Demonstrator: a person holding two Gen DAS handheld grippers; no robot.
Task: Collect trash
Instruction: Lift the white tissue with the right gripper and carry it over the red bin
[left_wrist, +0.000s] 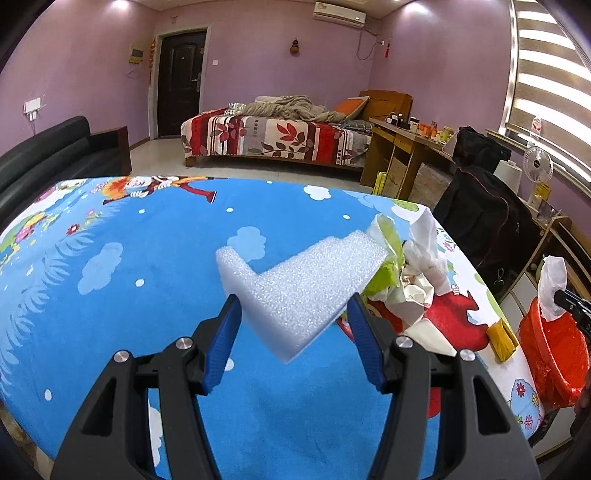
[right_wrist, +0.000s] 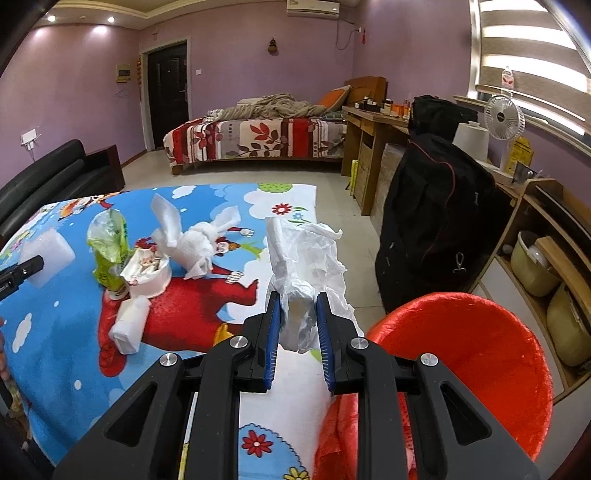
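My left gripper (left_wrist: 293, 310) is shut on an L-shaped piece of white foam (left_wrist: 295, 284), held above the blue cartoon tablecloth (left_wrist: 147, 258). My right gripper (right_wrist: 295, 306) is shut on a crumpled white tissue (right_wrist: 306, 266) at the table's right edge, just left of the red-lined bin (right_wrist: 461, 362). On the cloth lie a green plastic bag (right_wrist: 109, 240), a white cup of scraps (right_wrist: 147, 273), a twisted tissue (right_wrist: 199, 243) and a small white pack (right_wrist: 129, 328). In the left wrist view the right gripper's tissue (left_wrist: 552, 284) hangs over the bin (left_wrist: 550, 354).
A big black bag (right_wrist: 432, 221) stands on the floor behind the bin. Wooden shelves (right_wrist: 546, 258) with pots line the right wall. A black sofa (right_wrist: 55, 173) is at the left and a bed (right_wrist: 258, 136) at the back. A yellow item (left_wrist: 500, 339) lies near the table's right edge.
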